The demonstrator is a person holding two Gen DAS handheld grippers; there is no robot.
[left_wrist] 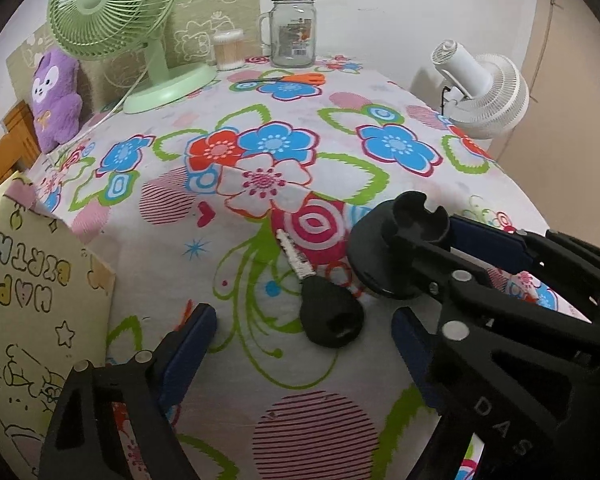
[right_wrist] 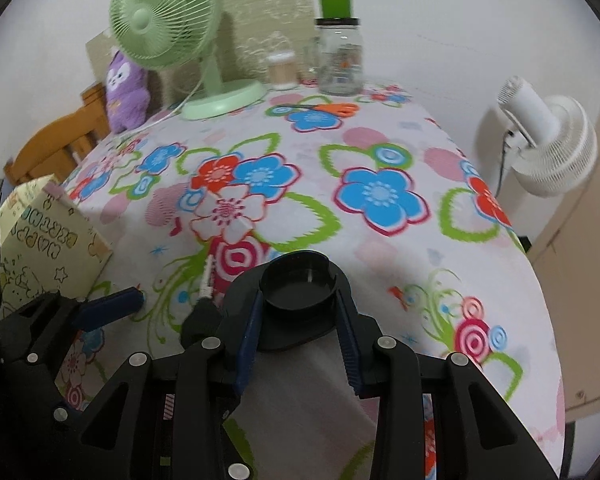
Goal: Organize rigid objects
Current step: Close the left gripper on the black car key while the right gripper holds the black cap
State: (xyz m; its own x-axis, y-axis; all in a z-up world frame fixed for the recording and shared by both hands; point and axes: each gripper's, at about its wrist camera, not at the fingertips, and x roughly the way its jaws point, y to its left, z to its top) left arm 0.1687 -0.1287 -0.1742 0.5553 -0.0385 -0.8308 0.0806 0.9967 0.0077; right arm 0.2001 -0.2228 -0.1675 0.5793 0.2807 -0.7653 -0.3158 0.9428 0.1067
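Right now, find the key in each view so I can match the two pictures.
Left wrist: the key lies low and centre on the tablecloth, black head nearest the camera, between the left gripper's fingers.
Right wrist: the key is lower left of centre, partly hidden behind the right gripper.
Shared landmark: the green fan at the back.
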